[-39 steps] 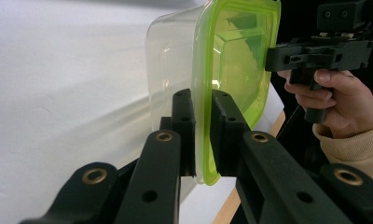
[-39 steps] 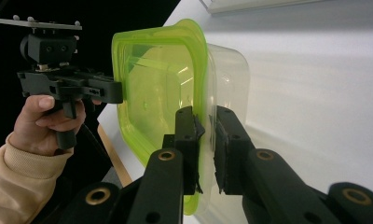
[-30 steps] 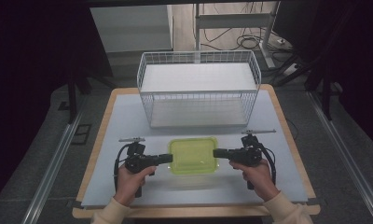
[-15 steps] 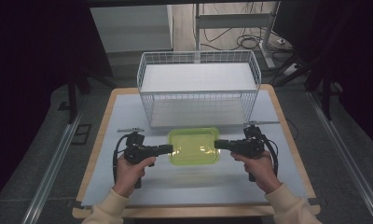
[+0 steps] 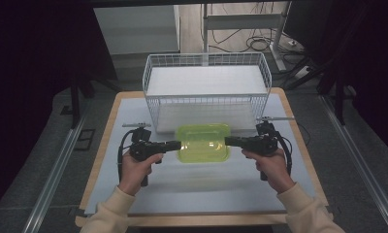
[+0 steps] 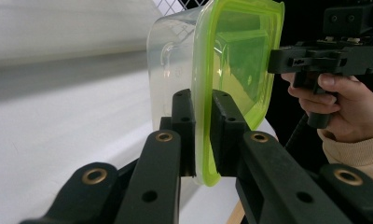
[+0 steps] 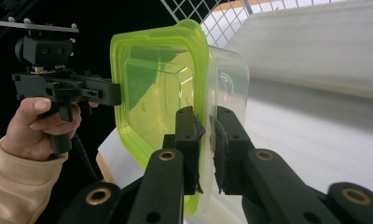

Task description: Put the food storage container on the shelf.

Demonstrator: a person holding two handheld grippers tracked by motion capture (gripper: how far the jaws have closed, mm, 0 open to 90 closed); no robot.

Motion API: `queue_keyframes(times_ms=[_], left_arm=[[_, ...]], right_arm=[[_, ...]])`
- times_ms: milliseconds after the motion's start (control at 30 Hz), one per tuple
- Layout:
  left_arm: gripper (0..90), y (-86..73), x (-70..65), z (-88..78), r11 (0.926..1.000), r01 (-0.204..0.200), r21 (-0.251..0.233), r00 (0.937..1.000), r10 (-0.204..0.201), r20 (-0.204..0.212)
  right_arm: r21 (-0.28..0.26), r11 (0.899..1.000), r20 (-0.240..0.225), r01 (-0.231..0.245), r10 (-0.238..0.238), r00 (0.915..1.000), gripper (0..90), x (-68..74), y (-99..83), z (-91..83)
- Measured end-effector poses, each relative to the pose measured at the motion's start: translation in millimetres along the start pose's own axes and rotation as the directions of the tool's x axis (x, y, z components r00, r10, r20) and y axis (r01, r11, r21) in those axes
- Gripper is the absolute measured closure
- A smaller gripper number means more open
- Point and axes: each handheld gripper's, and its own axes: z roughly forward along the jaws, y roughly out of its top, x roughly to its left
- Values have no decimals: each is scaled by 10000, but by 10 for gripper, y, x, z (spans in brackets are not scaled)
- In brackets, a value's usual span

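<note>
Yellow-green plastic marks the lid of a clear container [image 5: 203, 142], which hangs level above the pale table mat [image 5: 197, 189], just in front of the white wire basket [image 5: 206, 90]. The left gripper [image 5: 175, 144] clamps the rim at the container's left edge, and the right gripper [image 5: 230, 141] clamps the rim at the opposite edge. In the left gripper view the two black jaws pinch the lid's lip [image 6: 202, 135]; the right gripper view shows the same pinch on the lip [image 7: 205, 140].
</note>
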Motion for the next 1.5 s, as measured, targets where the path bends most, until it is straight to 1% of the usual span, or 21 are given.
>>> queue_keyframes(times_ms=[67, 133, 167, 200, 500, 667, 767, 867, 900, 1033, 1067, 1167, 1300, 1333, 1367, 1500], left_arm=[[817, 40, -13, -7, 10000, -21, -67, 10000, 21, -8], [817, 76, -18, -15, 10000, -47, -76, 10000, 47, -4], [816, 116, -27, -20, 9999, -66, -123, 10000, 66, -12], [817, 116, -27, -20, 9999, -66, -123, 10000, 66, -12], [817, 290, -64, -46, 9995, -199, -261, 9997, 197, -108], [817, 373, -64, -47, 9992, -254, -304, 9996, 251, -90], [817, 425, -61, -44, 9991, -267, -320, 9996, 264, -88], [817, 491, -69, -44, 9989, -303, -370, 9995, 300, -85], [817, 491, -69, -44, 9989, -303, -370, 9995, 300, -85], [816, 587, -72, -42, 9987, -343, -370, 9994, 340, -85], [817, 615, -75, -42, 9986, -373, -365, 9993, 370, -108], [817, 672, -70, -35, 9985, -371, -402, 9993, 368, -78], [817, 746, -64, -27, 9983, -370, -439, 9993, 368, -49], [817, 786, -68, -27, 9983, -381, -451, 9993, 379, -52], [817, 786, -68, -27, 9983, -381, -451, 9993, 379, -52], [816, 865, -77, -42, 9977, -470, -484, 9989, 467, -63]], right_arm=[[-74, 10000, 32, 62, -61, 10000, 814, 20, 58, -11], [-88, 9999, 53, 89, -89, 9999, 814, 27, 73, -15], [-150, 9997, 105, 183, -182, 9998, 814, 43, 116, -23], [-160, 9997, 133, 209, -207, 9997, 814, 51, 138, -26], [-316, 9992, 169, 260, -254, 9995, 814, 67, 299, -34], [-408, 9985, 204, 359, -351, 9992, 813, 69, 375, -43], [-409, 9986, 202, 328, -320, 9993, 813, 67, 406, -47], [-469, 9982, 203, 371, -362, 9991, 813, 59, 476, -53], [-469, 9982, 203, 371, -362, 9991, 813, 59, 476, -53], [-537, 9978, 202, 396, -385, 9991, 814, 56, 543, -61], [-542, 9979, 226, 350, -338, 9992, 814, 57, 585, -67], [-585, 9976, 234, 366, -353, 9991, 814, 52, 622, -70], [-643, 9968, 296, 469, -451, 9985, 814, 53, 711, -83], [-667, 9965, 310, 496, -476, 9984, 814, 54, 730, -85], [-667, 9965, 310, 496, -476, 9984, 814, 54, 730, -85], [-692, 9960, 351, 574, -550, 9979, 814, 68, 813, -93]])
